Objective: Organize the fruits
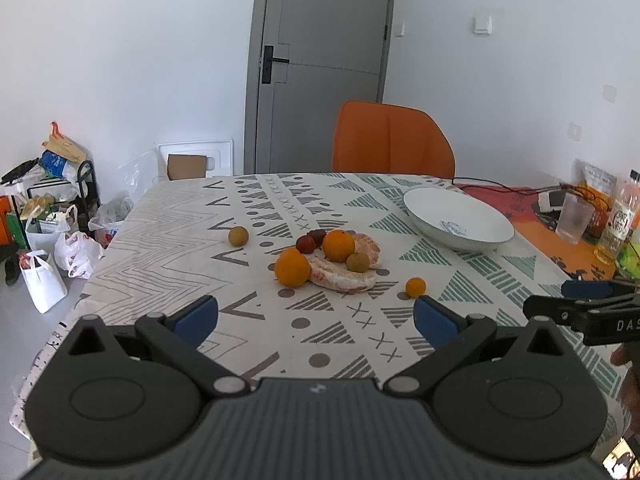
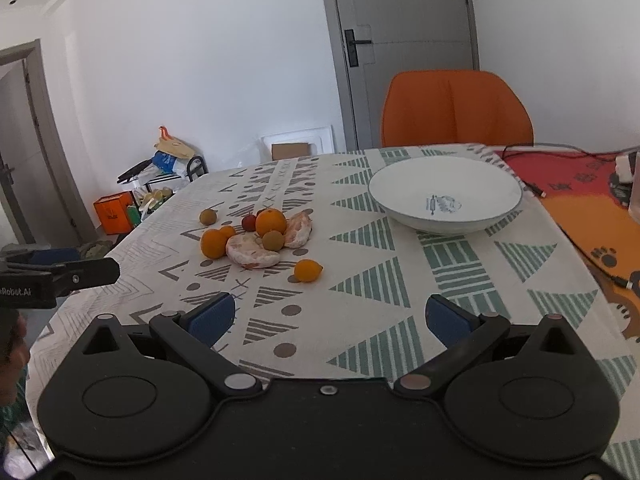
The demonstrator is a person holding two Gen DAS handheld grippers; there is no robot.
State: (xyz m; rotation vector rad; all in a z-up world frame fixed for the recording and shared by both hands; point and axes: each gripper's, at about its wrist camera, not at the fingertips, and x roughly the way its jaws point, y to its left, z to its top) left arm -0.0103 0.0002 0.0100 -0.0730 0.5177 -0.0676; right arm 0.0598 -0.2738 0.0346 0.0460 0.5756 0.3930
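My left gripper (image 1: 316, 316) is spread wide and holds nothing. My right gripper (image 2: 328, 318) is spread wide too, with nothing in it. Both hang over the near part of the table (image 2: 360, 320), which has a cloth with triangles and dots on it.

The fruits sit in a small heap in the middle of the table. There are two big oranges (image 1: 338, 245), (image 1: 292, 268), touching two peeled pink pomelo pieces (image 1: 344, 278). A small brown-green fruit (image 1: 357, 262) rests on the pomelo. Two little red fruits (image 1: 306, 244) are behind the heap. One small orange fruit (image 1: 415, 287) lies by itself, near my side of the heap. Another round yellow-brown fruit (image 1: 238, 236) lies apart on the left.

A white bowl (image 2: 445, 194) stands to the right of the heap, and I see no fruit in it. An orange chair (image 2: 456, 110) is behind the table. On the far right are a plastic cup (image 1: 574, 218), a bottle (image 1: 620, 216) and some wires (image 2: 560, 152). Bags (image 1: 44, 280) lie on the floor on the left.
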